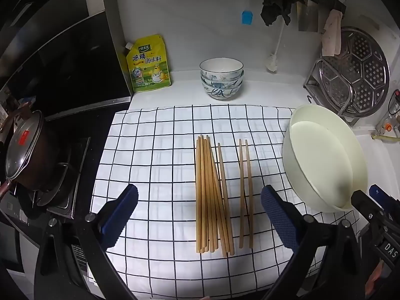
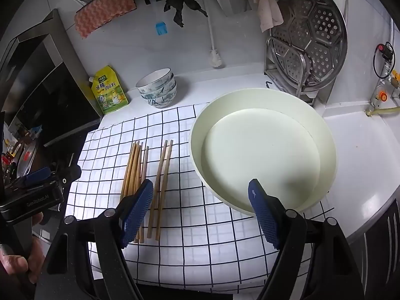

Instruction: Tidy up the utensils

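Note:
Several wooden chopsticks point(image 1: 207, 195) lie in a loose bundle on a white checked cloth point(image 1: 155, 150). A separate pair of chopsticks point(image 1: 245, 192) lies just right of the bundle. My left gripper point(image 1: 200, 192) hovers above them, open, with nothing between its blue pads. In the right wrist view the bundle point(image 2: 133, 167) and the pair point(image 2: 163, 172) sit left of a wide, empty cream basin point(image 2: 200, 125). My right gripper point(image 2: 200, 185) is open over the cloth between the pair and the basin, holding nothing. The basin point(image 1: 325, 160) stands at the cloth's right edge.
Stacked blue-patterned bowls point(image 1: 221, 78) and a yellow seasoning pouch point(image 1: 148, 65) stand behind the cloth. A perforated steamer tray point(image 1: 360, 72) leans in a rack at the back right. A lidded pot point(image 1: 22, 147) sits on the stove at left. A hand point(image 2: 15, 262) holds the left gripper.

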{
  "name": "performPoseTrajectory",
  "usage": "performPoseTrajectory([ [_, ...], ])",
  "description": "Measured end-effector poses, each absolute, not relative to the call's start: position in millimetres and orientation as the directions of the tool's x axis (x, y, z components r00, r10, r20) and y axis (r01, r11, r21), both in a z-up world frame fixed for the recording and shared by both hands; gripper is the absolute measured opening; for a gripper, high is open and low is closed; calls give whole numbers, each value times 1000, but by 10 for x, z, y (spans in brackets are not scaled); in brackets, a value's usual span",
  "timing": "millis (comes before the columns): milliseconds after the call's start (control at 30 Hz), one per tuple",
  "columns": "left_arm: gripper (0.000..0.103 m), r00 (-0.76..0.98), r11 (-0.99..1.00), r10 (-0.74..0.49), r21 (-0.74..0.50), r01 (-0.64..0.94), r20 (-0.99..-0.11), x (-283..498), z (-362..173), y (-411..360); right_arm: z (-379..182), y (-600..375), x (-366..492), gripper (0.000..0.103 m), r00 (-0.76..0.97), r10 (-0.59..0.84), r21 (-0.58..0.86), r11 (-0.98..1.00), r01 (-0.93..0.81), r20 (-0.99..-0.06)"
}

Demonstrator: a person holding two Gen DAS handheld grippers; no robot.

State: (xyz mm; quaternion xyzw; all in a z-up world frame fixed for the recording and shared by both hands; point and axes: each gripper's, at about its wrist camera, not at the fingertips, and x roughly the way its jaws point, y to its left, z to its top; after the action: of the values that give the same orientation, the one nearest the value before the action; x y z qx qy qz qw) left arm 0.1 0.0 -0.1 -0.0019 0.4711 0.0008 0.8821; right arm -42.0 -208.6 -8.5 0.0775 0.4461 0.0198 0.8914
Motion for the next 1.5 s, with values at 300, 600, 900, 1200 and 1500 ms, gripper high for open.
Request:
performPoseTrajectory([
  [300, 97, 560, 1000, 3, 1, -3, -829, -11, 22, 4, -82, -2048, -439, 75, 600, 105, 153, 988, 30, -793],
  [600, 97, 558, 1000, 0, -2, -3, -830, -50, -24, 78, -99, -2031, -452, 75, 603, 104, 152, 988, 30, -791],
  [900, 97, 558, 1000, 1, -1, -4, -830, -64, -22, 100, -82, -2014, -462, 75, 607, 104, 153, 988, 29, -788],
  [1200, 97, 559, 1000, 5, 2, -6, -829, -49, 4, 85, -73, -1996, -466, 75, 610, 110, 155, 988, 21, -785],
  [1500, 97, 568, 1000, 12, 4, -15, -823, -64, 61, 161, -63, -1945, -458, 75, 614, 112, 151, 988, 12, -781],
])
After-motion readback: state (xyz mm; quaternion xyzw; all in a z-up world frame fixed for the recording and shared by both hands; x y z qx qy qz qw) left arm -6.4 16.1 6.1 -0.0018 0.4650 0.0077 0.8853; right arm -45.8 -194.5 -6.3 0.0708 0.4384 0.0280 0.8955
